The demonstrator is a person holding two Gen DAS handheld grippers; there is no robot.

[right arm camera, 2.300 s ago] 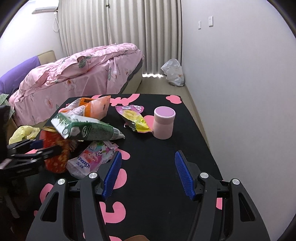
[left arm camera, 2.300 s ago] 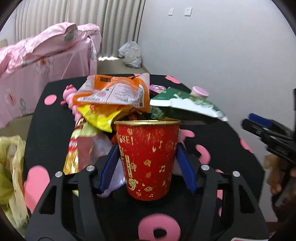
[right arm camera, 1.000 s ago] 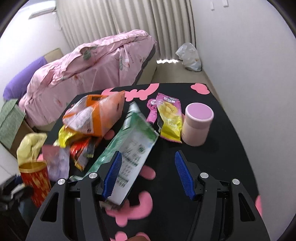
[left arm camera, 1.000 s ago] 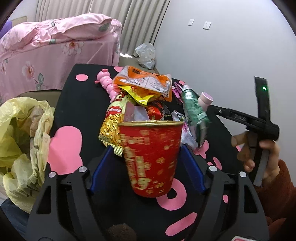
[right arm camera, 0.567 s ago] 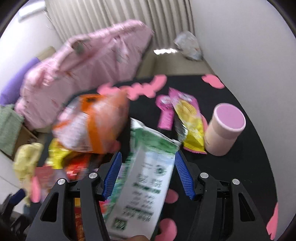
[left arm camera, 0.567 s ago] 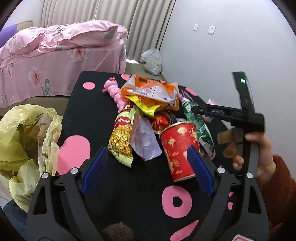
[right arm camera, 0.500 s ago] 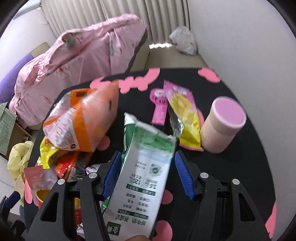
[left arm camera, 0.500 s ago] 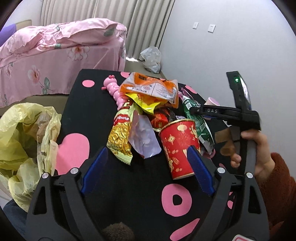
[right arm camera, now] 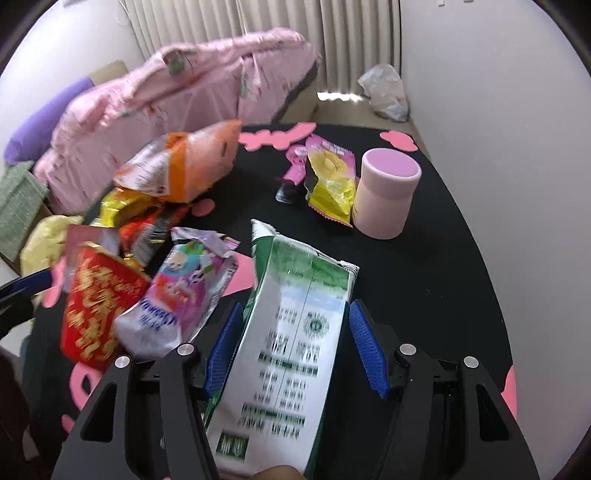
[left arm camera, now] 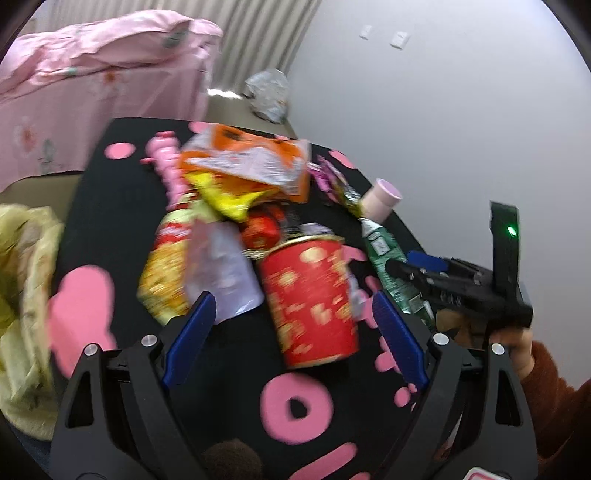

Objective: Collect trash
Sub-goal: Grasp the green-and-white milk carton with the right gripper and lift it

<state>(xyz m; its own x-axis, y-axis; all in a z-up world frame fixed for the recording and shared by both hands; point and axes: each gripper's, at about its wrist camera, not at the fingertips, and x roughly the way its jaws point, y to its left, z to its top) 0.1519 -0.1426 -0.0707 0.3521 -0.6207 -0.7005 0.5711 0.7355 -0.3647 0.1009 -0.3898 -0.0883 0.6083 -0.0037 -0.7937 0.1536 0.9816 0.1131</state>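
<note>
Table (right arm camera: 436,266): black top scattered with pink cut-out shapes; it stands close against the white wall (left arm camera: 424,122); everything below is placed from the red cup.
Red cup (left arm camera: 310,295): red with gold print, upright on the table near its front edge; blurred in both views.
Left tongs (left arm camera: 291,332): blue pads spread wide on either side of the red cup, touching neither side; nothing is held.
Right tongs (right arm camera: 291,347): the green-and-white carton (right arm camera: 291,354) fills the gap between the pads and sticks out forward, just right of the red cup; whether the pads press on it I cannot tell, the print being blurred.
Purple wrapper (right arm camera: 181,295): crumpled, lying between the red cup and the carton, touching the cup.
Snack bags: an orange bag (right arm camera: 181,166) sits on a heap of yellow and red packets behind the red cup.
Pink tub (right arm camera: 384,195): upright, well beyond the red cup toward the wall, with a yellow packet (right arm camera: 328,184) just beside it.
Yellow bag (left arm camera: 22,295): crumpled plastic, off the table edge left of the red cup.
Room: pink quilted bed (right arm camera: 184,92) far behind the red cup; ribbed pale curtain (right arm camera: 258,18) beyond it; a white plastic bag (right arm camera: 386,92) on the floor by the wall.
</note>
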